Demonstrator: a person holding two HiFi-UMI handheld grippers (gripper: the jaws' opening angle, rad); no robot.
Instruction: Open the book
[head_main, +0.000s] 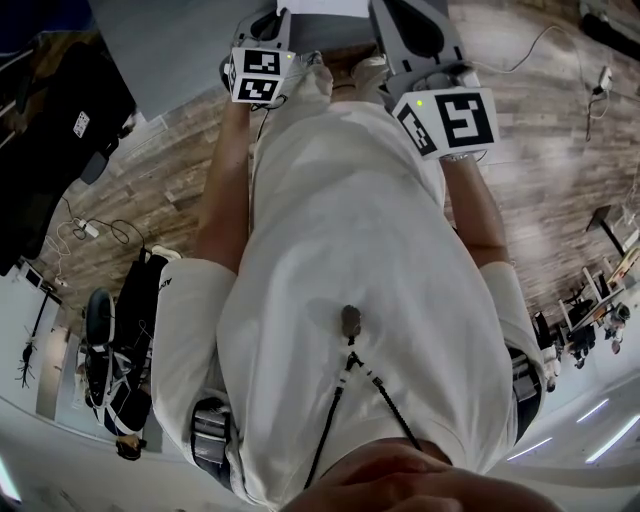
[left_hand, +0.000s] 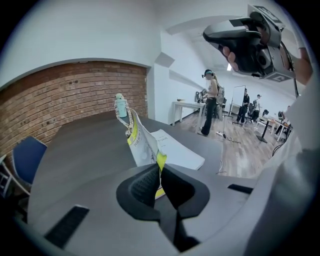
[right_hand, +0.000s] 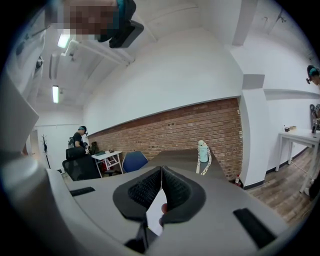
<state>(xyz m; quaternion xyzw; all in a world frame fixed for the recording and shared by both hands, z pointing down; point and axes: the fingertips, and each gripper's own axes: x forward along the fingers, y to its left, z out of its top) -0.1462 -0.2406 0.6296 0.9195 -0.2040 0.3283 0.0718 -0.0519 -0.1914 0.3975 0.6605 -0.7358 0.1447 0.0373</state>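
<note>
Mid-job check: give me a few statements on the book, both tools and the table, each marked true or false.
1. The left tool is shut on a page of the book. True.
2. The book lies closed and flat. False: the pinched page stands lifted off the rest.
3. A bottle stands at the far end of the table. True.
4. The right tool has its jaws wide apart. False: they are together.
5. The chair by the table is red. False: it is blue.
</note>
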